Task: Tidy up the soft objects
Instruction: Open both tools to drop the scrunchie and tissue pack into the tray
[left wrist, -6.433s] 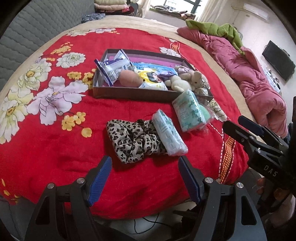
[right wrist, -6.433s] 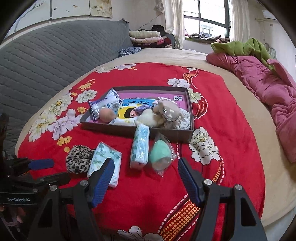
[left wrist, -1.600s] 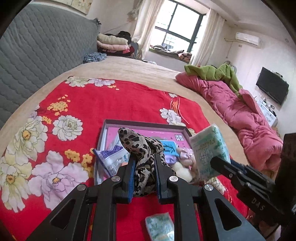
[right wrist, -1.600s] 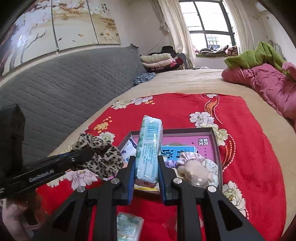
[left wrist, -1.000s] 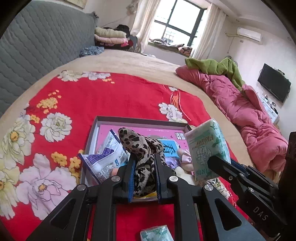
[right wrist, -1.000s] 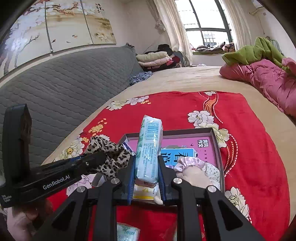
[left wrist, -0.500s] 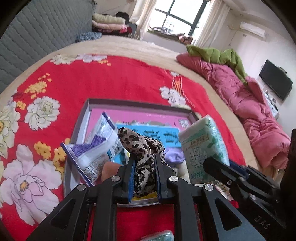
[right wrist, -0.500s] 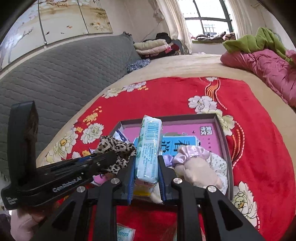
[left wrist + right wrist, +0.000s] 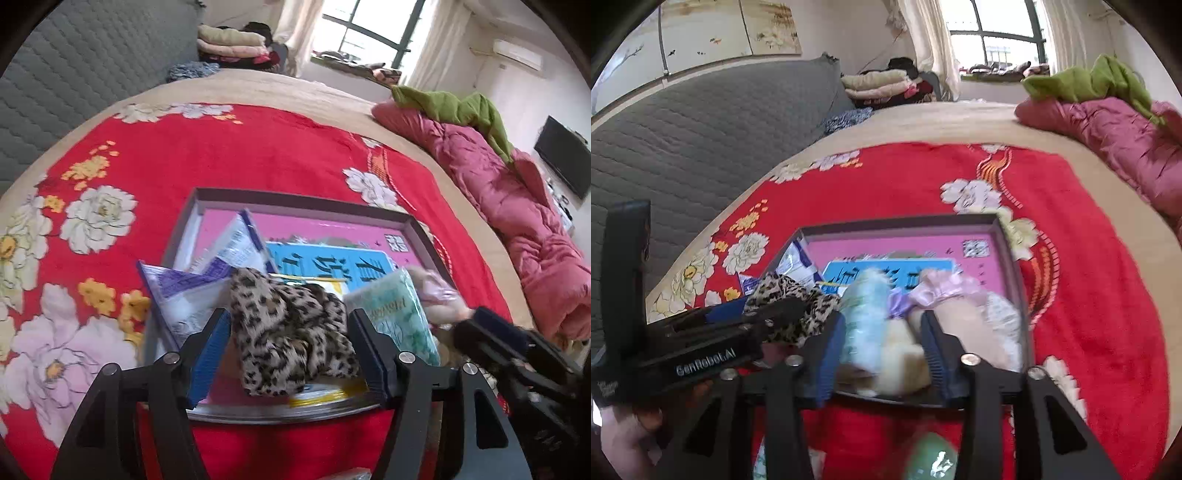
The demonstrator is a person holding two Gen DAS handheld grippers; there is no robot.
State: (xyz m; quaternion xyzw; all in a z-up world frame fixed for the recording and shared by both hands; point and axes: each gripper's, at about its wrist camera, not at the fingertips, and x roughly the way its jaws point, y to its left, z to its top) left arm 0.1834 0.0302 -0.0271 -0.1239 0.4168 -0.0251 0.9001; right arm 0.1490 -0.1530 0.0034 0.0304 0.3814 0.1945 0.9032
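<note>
Left claw: I read its jaws as opening, spread wide; the leopard-print scrunchie sits between the blue pads, which no longer pinch it.
Scrunchie's place: slumped over the near edge of the shallow box, on top of the packets inside.
Right claw: I see its jaws opening too; the pale green tissue pack stands between them, blurred, leaning on the left pad; I cannot tell whether that pad still presses.
Tissue pack's place: inside the box at its near side, beside a cream plush toy and a pink frilled piece.
Box: on the red flowered bedspread, pink lining showing at the back.
Other contents: a purple-and-white packet against the box's left wall.
Outside the box: a green rounded thing on the bedspread, near my right claw, out of focus.
</note>
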